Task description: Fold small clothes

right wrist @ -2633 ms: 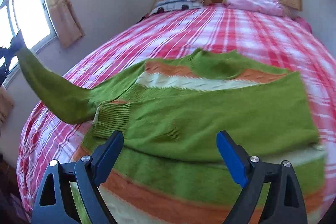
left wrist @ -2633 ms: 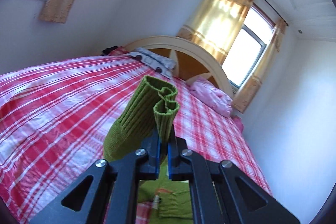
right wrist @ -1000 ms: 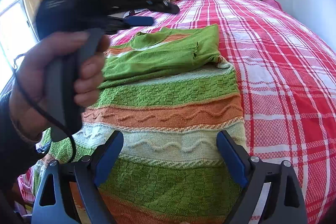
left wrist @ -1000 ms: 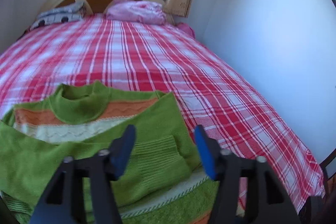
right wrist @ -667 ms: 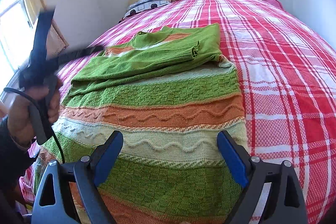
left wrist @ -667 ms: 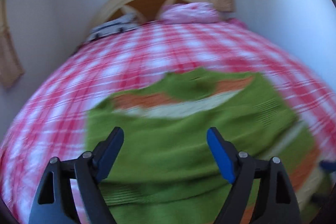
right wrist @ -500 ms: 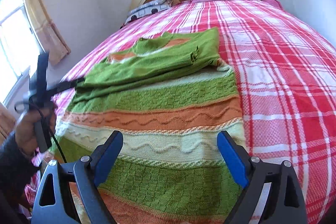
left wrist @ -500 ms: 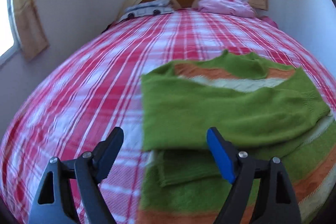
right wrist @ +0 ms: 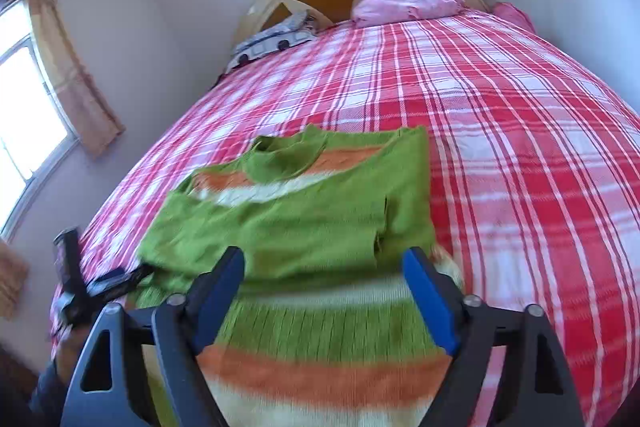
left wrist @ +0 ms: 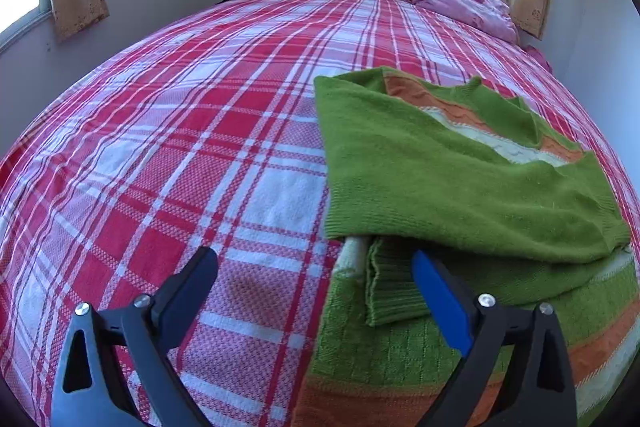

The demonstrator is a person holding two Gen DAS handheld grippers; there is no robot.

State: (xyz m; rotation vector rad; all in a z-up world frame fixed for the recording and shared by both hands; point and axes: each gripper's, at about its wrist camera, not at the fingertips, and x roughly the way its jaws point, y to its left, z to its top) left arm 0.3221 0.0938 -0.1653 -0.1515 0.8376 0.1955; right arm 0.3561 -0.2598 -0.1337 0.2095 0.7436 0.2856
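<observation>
left hand-held gripper [left wrist: 314,267]: released sleeve, jaws opening | sweater [left wrist: 460,179]: sleeves folded

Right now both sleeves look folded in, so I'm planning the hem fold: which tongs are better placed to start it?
Probably the right tongs: open, over the sweater. The left tongs, just opened, straddle its side edge, half over the bedspread.

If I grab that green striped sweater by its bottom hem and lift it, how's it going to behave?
The sweater is a soft knit lying limp on the bedspread, so it will probably droop. Its folded-in sleeves lie loose and may slide open. The fuzzy knit should not slip much.
</observation>
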